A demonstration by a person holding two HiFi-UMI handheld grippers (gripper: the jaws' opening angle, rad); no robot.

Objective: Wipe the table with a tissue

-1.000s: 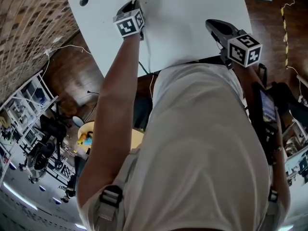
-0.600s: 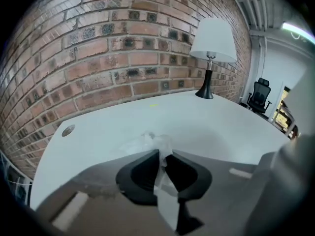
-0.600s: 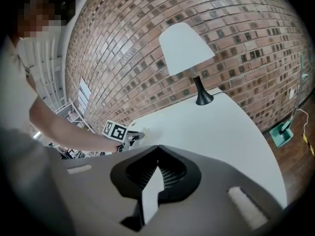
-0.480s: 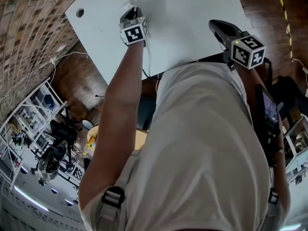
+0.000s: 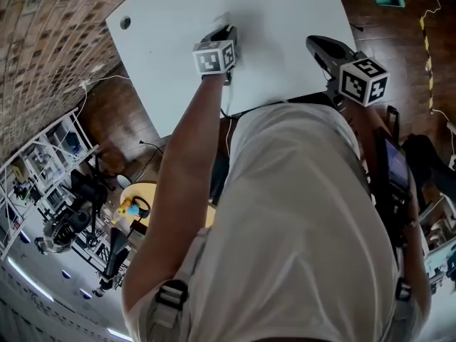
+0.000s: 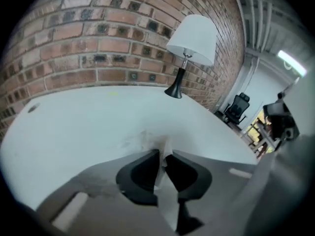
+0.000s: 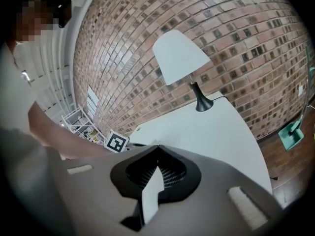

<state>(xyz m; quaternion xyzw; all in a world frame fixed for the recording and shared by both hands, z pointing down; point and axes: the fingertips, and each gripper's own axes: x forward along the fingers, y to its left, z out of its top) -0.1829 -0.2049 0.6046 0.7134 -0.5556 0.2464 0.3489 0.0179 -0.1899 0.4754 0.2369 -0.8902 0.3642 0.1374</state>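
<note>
1. Your left gripper (image 6: 161, 157) has its fingers (image 6: 140, 173) closed tight on the tissue (image 6: 147, 140). A pale strip of it runs back between them.
2. The rest of the tissue bunches just ahead of the tips and lies flat against the bench (image 5: 285, 13). Any wiping stroke therefore drags the wad along under the tips.
3. The wad shows no clear long axis. Only the pinched strip runs along the line of the fingers.
4. Your right gripper (image 7: 157, 149) has its tips together, and I judge it holds nothing. It hangs over the bench's near right edge, well apart from the tissue, so the left hand does the wiping.
5. Beyond the tissue the bench stretches bare toward the lamp (image 6: 192, 38) by the brick wall (image 6: 98, 43).
6. Since half a second ago, your left gripper has slid away from the hole (image 5: 125, 23) in the bench, rightward and a little nearer to you. The right gripper stays about where it was.
</note>
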